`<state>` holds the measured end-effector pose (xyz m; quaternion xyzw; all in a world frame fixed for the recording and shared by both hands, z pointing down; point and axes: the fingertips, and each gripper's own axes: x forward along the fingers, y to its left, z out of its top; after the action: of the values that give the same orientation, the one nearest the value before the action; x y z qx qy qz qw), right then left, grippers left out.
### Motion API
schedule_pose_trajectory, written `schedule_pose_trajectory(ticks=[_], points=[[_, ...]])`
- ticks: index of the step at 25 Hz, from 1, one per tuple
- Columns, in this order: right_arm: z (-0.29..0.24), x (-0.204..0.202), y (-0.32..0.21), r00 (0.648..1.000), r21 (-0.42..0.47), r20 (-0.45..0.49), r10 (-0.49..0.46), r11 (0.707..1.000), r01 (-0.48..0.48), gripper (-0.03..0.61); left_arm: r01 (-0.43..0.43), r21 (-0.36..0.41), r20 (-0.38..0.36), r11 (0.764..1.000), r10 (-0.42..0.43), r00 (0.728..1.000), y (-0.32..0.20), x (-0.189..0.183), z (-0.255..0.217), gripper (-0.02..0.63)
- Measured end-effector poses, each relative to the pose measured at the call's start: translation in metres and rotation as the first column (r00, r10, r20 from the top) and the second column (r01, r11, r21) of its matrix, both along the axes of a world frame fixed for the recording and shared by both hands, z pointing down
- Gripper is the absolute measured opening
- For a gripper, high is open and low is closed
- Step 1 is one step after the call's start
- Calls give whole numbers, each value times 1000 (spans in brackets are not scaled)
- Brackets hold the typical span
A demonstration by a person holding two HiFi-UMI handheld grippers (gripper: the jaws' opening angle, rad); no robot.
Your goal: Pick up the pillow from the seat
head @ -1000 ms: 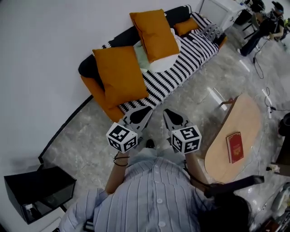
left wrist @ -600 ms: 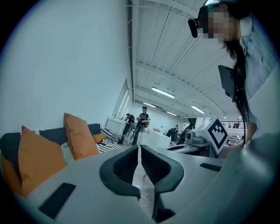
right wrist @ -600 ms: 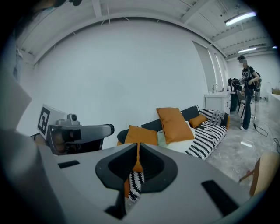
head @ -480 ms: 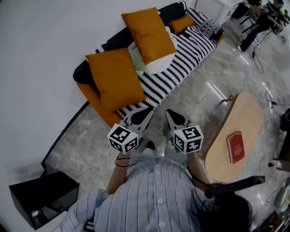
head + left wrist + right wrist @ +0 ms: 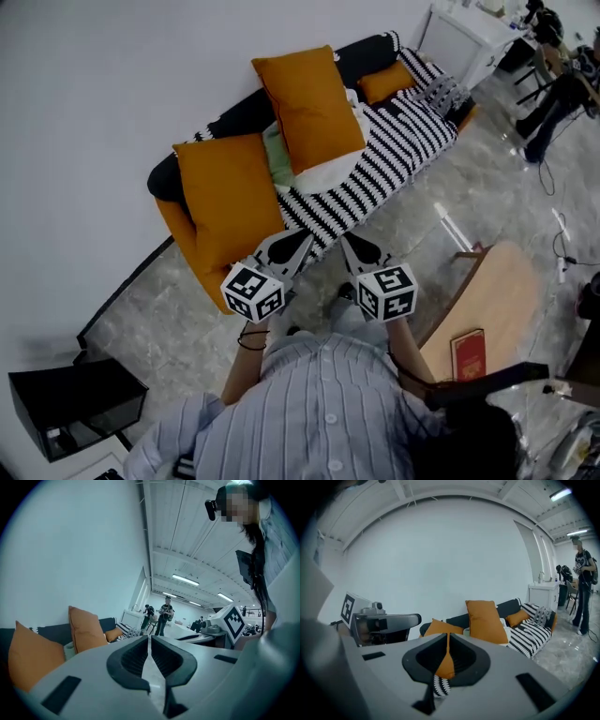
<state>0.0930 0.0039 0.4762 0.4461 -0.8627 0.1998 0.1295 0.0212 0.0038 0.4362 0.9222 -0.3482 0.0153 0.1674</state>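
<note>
A sofa with a black-and-white striped seat [image 5: 394,159] stands against the white wall. Two big orange pillows lean on its back: one [image 5: 228,192] at the near end, one [image 5: 307,97] in the middle. A small orange pillow [image 5: 385,82] lies at the far end. My left gripper [image 5: 302,237] and right gripper [image 5: 344,239] are both shut and empty, side by side just short of the sofa's front edge. The right gripper view shows the middle orange pillow [image 5: 486,621] and the near one [image 5: 439,628] ahead.
A pale green and a white cushion [image 5: 319,173] sit between the orange pillows. An oval wooden table [image 5: 487,309] with a red book [image 5: 468,355] stands at my right. A black box [image 5: 75,406] is on the floor at the left. People stand far off [image 5: 165,616].
The view has swung and I have stepped closer: the sofa now lies nearer the grippers, and the table with the book has slid lower right. Both grippers stay shut.
</note>
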Motion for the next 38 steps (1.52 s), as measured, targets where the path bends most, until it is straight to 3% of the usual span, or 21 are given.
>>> schedule_pose_trajectory(ticks=[6, 14, 25, 32, 38], points=[[-3, 46, -41, 999, -6, 18, -49, 999, 49, 29, 68, 25, 9, 997, -68, 998, -51, 41, -13, 12], [12, 91, -76, 998, -45, 59, -27, 999, 30, 29, 95, -20, 53, 995, -94, 994, -76, 68, -1, 12], [25, 106, -113, 997, -73, 78, -6, 997, 11, 29, 139, -33, 128, 990, -134, 983, -134, 53, 13, 12], [22, 108, -175, 998, -64, 60, -10, 998, 14, 29, 156, -22, 113, 988, -152, 982, -197, 46, 13, 12], [19, 90, -250, 998, -53, 43, -44, 998, 46, 29, 197, -16, 116, 980, -194, 974, -277, 8, 19, 14]])
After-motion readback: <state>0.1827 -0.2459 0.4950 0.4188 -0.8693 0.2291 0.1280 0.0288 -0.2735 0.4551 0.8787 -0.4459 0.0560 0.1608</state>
